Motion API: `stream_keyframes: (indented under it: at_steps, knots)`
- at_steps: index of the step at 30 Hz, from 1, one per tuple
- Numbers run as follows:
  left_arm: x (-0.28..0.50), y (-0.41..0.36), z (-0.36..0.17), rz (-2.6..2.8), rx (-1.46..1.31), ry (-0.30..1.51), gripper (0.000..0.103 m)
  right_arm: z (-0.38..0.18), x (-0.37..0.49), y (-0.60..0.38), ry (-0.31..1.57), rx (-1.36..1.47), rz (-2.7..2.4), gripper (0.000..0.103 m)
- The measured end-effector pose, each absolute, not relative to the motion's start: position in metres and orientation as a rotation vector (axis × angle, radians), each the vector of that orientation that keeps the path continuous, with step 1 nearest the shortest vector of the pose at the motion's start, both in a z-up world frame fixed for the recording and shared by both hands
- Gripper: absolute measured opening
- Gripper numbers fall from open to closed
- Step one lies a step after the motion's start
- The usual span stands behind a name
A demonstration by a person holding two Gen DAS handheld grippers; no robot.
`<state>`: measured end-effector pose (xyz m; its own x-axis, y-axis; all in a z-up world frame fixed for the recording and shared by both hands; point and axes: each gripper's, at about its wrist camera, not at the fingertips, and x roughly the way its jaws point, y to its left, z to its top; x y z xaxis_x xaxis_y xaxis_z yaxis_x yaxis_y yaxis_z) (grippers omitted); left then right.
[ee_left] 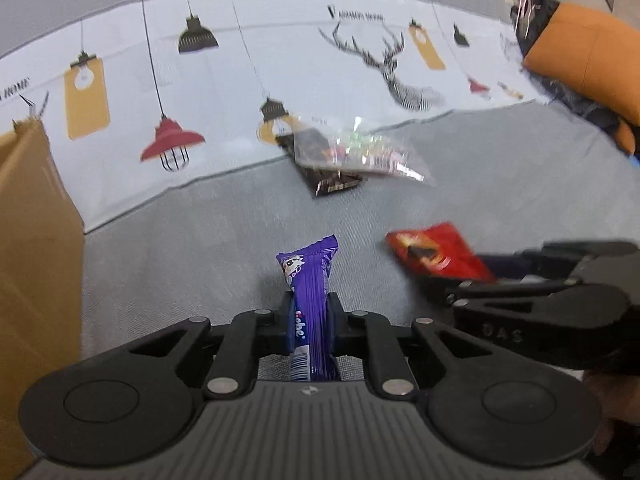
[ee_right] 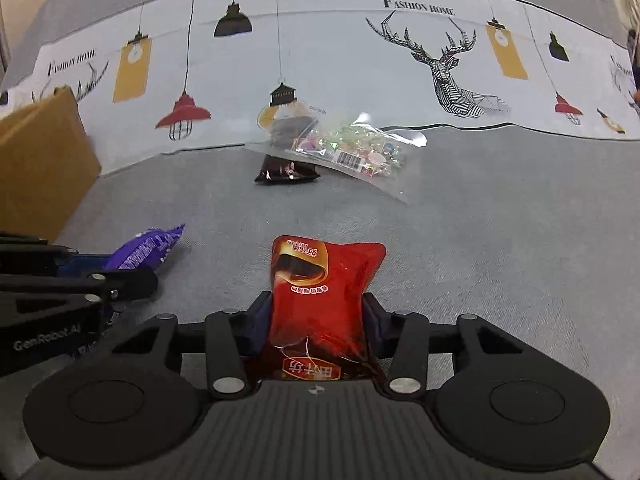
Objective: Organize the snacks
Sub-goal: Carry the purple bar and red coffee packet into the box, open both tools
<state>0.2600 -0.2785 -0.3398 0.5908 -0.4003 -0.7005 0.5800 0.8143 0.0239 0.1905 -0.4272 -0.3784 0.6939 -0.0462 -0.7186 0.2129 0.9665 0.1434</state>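
My left gripper is shut on a purple snack bar, which sticks out forward between the fingers over the grey fabric surface. My right gripper is shut on a red snack packet, and the packet bulges where the pads squeeze its sides. In the left wrist view the red packet shows at the right, in front of the other gripper's black fingers. From the right wrist view, the purple bar and the left gripper lie at the left.
A cardboard box stands at the left edge. Further back, a clear bag of colourful candies lies partly over a dark packet. Behind them hangs a printed cloth with lamps and a deer. An orange cushion sits far right.
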Motion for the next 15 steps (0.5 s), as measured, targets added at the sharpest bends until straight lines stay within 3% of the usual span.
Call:
stream_keyframes:
  at_steps: [15]
  knots:
    - [0.225,-0.169,-0.24,-0.509,0.148,0.574,0.016,-0.283,0.156,-0.333,0.658,0.287,-0.027,0.048]
